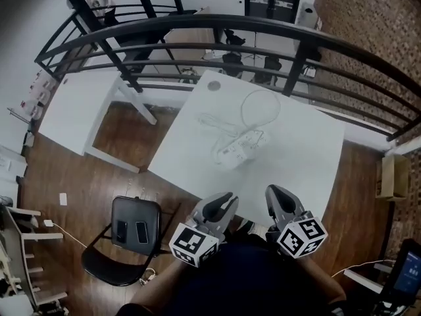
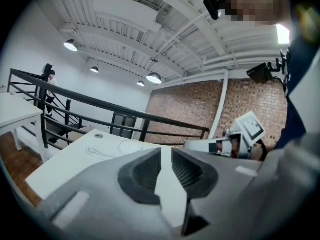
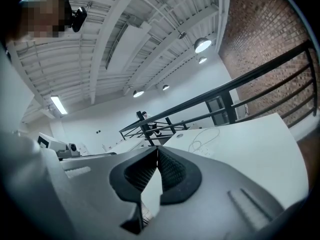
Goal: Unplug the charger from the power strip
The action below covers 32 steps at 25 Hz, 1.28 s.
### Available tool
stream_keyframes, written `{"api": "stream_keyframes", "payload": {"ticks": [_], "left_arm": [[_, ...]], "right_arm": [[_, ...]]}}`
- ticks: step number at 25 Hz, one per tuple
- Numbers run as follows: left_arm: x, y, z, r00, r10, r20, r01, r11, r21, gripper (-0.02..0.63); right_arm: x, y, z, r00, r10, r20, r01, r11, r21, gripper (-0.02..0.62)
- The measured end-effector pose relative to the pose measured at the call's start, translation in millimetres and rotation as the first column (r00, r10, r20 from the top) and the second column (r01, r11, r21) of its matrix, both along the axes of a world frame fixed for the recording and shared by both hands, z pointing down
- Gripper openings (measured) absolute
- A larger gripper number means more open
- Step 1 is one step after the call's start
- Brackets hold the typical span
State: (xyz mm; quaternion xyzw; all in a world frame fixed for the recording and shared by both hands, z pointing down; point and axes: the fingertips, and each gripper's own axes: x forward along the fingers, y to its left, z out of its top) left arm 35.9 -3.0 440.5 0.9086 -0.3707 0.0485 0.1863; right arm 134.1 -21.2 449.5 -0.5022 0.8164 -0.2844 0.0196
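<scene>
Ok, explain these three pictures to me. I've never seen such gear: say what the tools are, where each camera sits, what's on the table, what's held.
A person holds a two-jaw hand tool in each hand: the left gripper and the right gripper. The marker cubes are part of them. The head view looks down from the person's head; the other two views come from a camera on each gripper, looking along its jaws. On the white table lie a power strip and a looped cable; the charger is too small to pick out. Nothing is held: the left jaws stand slightly apart, the right are shut.
</scene>
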Motion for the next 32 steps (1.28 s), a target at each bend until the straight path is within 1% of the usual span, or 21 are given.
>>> {"api": "stream_keyframes", "payload": {"ticks": [2, 4, 7, 10, 13, 14, 15, 18, 20, 22, 24, 26, 29, 31, 32], "left_arm": [[3, -7, 3, 1.000, 0.003, 0.004, -0.003, 1.000, -0.022, 0.066], [4, -15, 7, 1.000, 0.006, 0.006, -0.006, 0.999, -0.043, 0.066], [-1, -30, 11, 1.000, 0.005, 0.000, -0.005, 0.998, -0.056, 0.066], [-11, -49, 15, 1.000, 0.008, 0.019, -0.007, 0.999, -0.038, 0.066], [-19, -70, 26, 0.999, 0.009, 0.044, -0.007, 0.999, -0.042, 0.066], [-20, -76, 29, 0.999, 0.014, 0.045, -0.011, 0.998, -0.054, 0.066], [-20, -82, 31, 0.999, 0.020, 0.046, -0.017, 0.998, -0.065, 0.066], [-24, -99, 48, 0.997, 0.028, 0.070, -0.023, 0.997, -0.075, 0.066], [-23, -107, 60, 0.996, 0.041, 0.081, -0.033, 0.994, -0.105, 0.072], [-19, -113, 72, 0.994, 0.055, 0.098, -0.041, 0.989, -0.140, 0.112], [-17, -119, 88, 0.987, 0.068, 0.146, -0.046, 0.988, -0.148, 0.144], [-14, -124, 108, 0.975, 0.091, 0.205, -0.059, 0.986, -0.158, 0.172], [-8, -128, 136, 0.947, 0.145, 0.287, -0.092, 0.978, -0.189, 0.215], [-4, -129, 151, 0.929, 0.177, 0.325, -0.113, 0.972, -0.207, 0.222], [-2, -130, 158, 0.923, 0.190, 0.335, -0.121, 0.969, -0.215, 0.222]], "right_arm": [[5, -5, 5, 1.000, 0.012, 0.001, -0.012, 1.000, -0.029, 0.011], [11, -12, 8, 1.000, 0.027, -0.003, -0.027, 0.999, -0.040, 0.011], [16, -27, 8, 0.999, 0.047, -0.022, -0.047, 0.999, -0.006, 0.012], [17, -46, 15, 0.994, 0.064, -0.087, -0.063, 0.998, 0.008, 0.012], [18, -64, 29, 0.984, 0.063, -0.167, -0.066, 0.998, -0.015, 0.017], [18, -70, 33, 0.980, 0.060, -0.188, -0.066, 0.997, -0.028, 0.035], [16, -75, 37, 0.977, 0.054, -0.208, -0.063, 0.997, -0.038, 0.080], [12, -91, 52, 0.959, 0.024, -0.281, -0.040, 0.998, -0.052, 0.106], [8, -102, 66, 0.946, -0.009, -0.324, -0.015, 0.997, -0.070, 0.112], [3, -111, 83, 0.934, -0.050, -0.353, 0.016, 0.995, -0.100, 0.120], [-2, -119, 101, 0.921, -0.093, -0.378, 0.045, 0.990, -0.133, 0.132], [-6, -126, 120, 0.905, -0.137, -0.403, 0.072, 0.982, -0.172, 0.157], [-15, -132, 143, 0.884, -0.201, -0.423, 0.110, 0.967, -0.230, 0.226], [-21, -134, 157, 0.871, -0.235, -0.432, 0.128, 0.956, -0.263, 0.259], [-23, -135, 162, 0.865, -0.245, -0.438, 0.130, 0.953, -0.274, 0.265]]}}
